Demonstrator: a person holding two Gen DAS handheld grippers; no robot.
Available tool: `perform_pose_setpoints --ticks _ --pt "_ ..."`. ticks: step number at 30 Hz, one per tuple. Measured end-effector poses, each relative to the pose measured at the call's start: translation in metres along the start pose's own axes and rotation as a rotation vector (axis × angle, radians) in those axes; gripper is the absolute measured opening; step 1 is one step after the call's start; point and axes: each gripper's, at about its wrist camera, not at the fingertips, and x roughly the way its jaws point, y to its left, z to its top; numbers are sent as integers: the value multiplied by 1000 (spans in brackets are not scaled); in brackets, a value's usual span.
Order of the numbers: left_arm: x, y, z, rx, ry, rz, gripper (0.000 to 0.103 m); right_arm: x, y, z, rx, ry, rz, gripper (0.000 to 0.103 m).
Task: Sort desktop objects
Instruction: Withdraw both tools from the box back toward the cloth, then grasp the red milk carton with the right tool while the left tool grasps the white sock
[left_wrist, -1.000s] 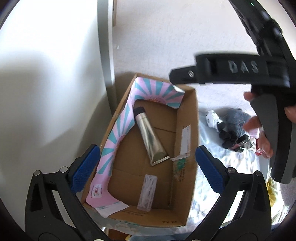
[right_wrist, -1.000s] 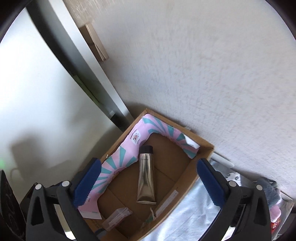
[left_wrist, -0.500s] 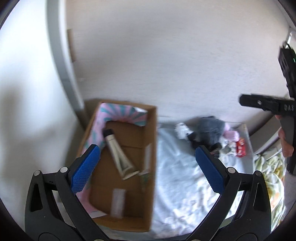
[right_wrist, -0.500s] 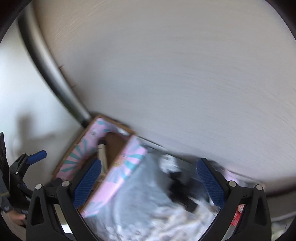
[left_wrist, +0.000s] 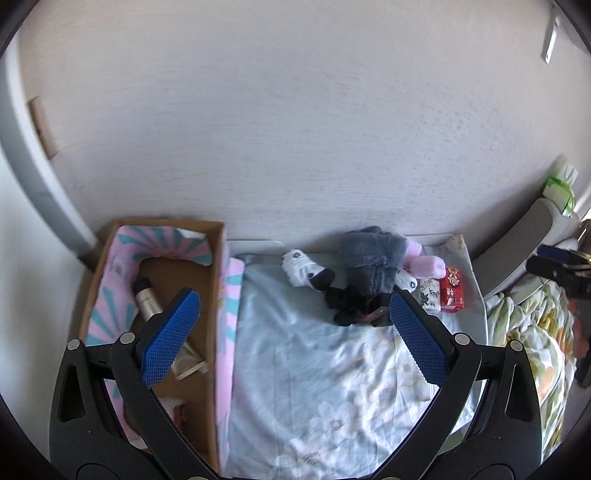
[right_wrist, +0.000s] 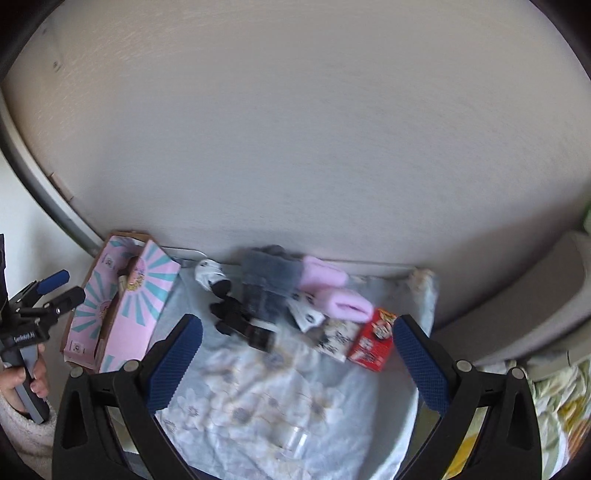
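A cardboard box (left_wrist: 218, 280) with pink and teal flaps stands at the left on a pale floral cloth (left_wrist: 314, 369); a metallic tube (left_wrist: 147, 299) lies inside it. A pile sits against the wall: grey plush (left_wrist: 373, 258), pink plush (left_wrist: 424, 264), a white sock (left_wrist: 299, 264), black items (left_wrist: 347, 302) and a red carton (left_wrist: 452, 293). My left gripper (left_wrist: 291, 332) is open and empty, above the cloth beside the box. My right gripper (right_wrist: 295, 354) is open and empty, above the cloth in front of the pile (right_wrist: 273, 284) and red carton (right_wrist: 371, 341).
A white wall runs behind everything. A grey chair (left_wrist: 524, 240) and a patterned blanket (left_wrist: 535, 332) lie to the right. A small clear cup (right_wrist: 295, 439) lies on the cloth (right_wrist: 258, 387) near the front. The box (right_wrist: 122, 306) shows at the left of the right wrist view.
Both grippers have pulled back from over the box and swung right, so the cloth and the pile now fill the views. Both stay open and empty.
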Motion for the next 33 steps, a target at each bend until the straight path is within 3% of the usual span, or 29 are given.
perform_pose_setpoints --ticks 7,11,17,23,27,33 --pt "55 -23 6 21 69 35 103 16 -42 -29 38 37 -42 103" --pt "98 -26 4 -45 123 45 102 58 -58 -45 91 102 -118 103" --pt "155 -28 2 -73 140 101 99 122 -75 -57 223 137 -138 102" --pt "190 -31 -3 -42 151 141 93 157 -94 -60 281 152 -164 90" --pt "206 -30 -8 -41 160 152 87 176 -105 -66 310 191 -152 72" --pt "221 -23 -10 -59 171 144 74 180 -116 -72 348 178 -131 69"
